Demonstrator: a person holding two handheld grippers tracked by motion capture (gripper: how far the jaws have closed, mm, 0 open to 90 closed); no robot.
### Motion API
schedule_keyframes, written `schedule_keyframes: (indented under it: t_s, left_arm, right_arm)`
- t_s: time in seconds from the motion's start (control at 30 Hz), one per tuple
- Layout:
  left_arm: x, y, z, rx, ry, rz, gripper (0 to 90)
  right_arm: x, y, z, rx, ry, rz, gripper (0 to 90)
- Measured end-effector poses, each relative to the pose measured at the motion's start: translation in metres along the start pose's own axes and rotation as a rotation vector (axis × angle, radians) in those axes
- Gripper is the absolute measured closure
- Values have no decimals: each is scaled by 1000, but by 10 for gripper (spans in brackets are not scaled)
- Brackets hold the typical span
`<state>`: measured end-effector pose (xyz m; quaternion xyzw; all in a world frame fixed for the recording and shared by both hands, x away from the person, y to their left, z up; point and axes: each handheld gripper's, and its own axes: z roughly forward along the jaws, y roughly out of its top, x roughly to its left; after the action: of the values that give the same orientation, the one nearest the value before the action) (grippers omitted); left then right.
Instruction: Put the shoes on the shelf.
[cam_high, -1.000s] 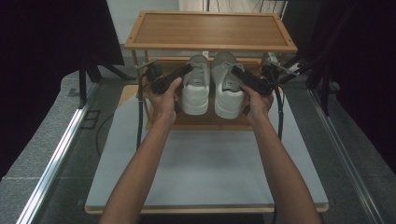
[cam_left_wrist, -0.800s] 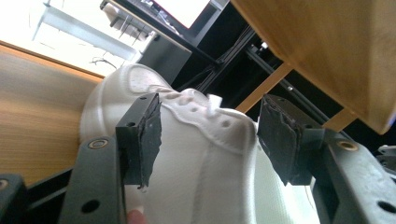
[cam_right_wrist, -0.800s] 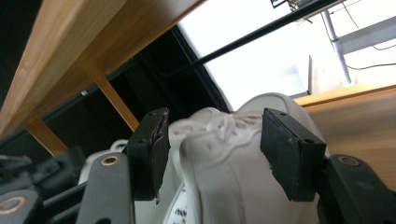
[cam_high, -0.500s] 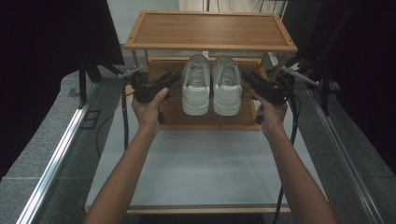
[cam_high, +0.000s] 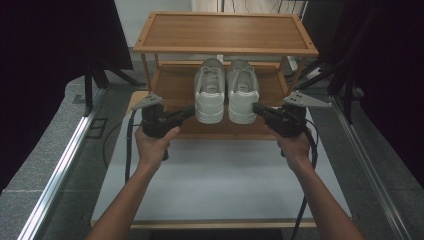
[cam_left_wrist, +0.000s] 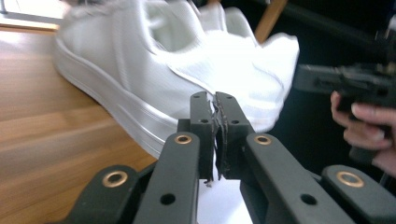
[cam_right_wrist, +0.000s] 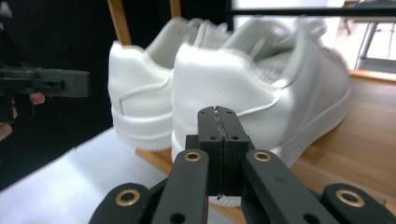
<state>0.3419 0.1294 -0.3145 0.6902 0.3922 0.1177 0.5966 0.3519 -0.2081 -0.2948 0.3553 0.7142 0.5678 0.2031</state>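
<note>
A 2-tier wooden shoe rack (cam_high: 225, 31) stands at the far end of a white desk (cam_high: 225, 185). Its top shelf is bare wood. On the lower shelf (cam_high: 172, 82) sit 2 white sneakers, side by side and touching, heels toward the person. Dark curtains hang on both sides, and black tripod legs stand beside the rack. A grey floor with a metal rail (cam_high: 65, 165) runs along the left.

The left sneaker (cam_high: 209, 90) and the right sneaker (cam_high: 242, 91) rest at the front middle of the lower shelf. Nothing lies between them and the tongs.

The left tongs (cam_high: 187, 113) point inward at the left sneaker's heel, near it but not touching. Their jaws have just been closing and are now pressed together with nothing between them, as the left gripper view shows (cam_left_wrist: 215, 109).

The right tongs (cam_high: 256, 107) mirror this, near the right sneaker's heel and apart from it. Their jaws have also just been closing and are pressed together, pinching nothing (cam_right_wrist: 218, 122).
</note>
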Motion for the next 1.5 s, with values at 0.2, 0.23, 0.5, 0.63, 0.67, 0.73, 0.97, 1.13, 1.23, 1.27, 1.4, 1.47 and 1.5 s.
schedule_keyframes:
  t_s: [0.2,0.23,0.5,0.63,0.67,0.73,0.97,1.13,1.23,1.27,1.4,1.47,1.5]
  left_arm:
    - [-4,-2,23,32,-26,-6,897]
    - [-4,-2,24,35,-35,-9,897]
    - [-4,3,29,39,-18,-12,900]
    - [-3,4,31,41,-16,-21,900]
    - [-3,5,32,42,-10,-19,900]
    - [-3,6,34,43,-3,-20,900]
    - [2,9,39,52,-9,-35,900]
    - [4,11,41,56,2,-40,900]
    - [5,11,42,55,8,-36,900]
    - [5,11,43,52,7,-33,900]
    - [7,13,44,56,-2,-38,900]
    - [8,13,44,59,-9,-39,900]
    - [8,13,44,62,-9,-36,900]
  right_arm:
    - [-1,0,9,7,36,-11,892]
    - [-1,0,9,0,35,-10,891]
    - [-1,1,16,-7,15,-2,890]
    - [-3,2,18,-5,7,9,891]
    - [-4,3,19,-4,4,8,891]
    - [-4,3,20,-1,1,7,891]
    - [-9,4,24,-9,-7,21,890]
    - [-11,4,28,-13,-7,37,890]
    - [-13,3,29,-18,5,52,890]
    - [-13,3,30,-19,8,55,890]
    - [-14,3,29,-19,13,57,885]
    - [-13,3,29,-19,8,50,880]
    - [-13,2,29,-21,6,42,876]
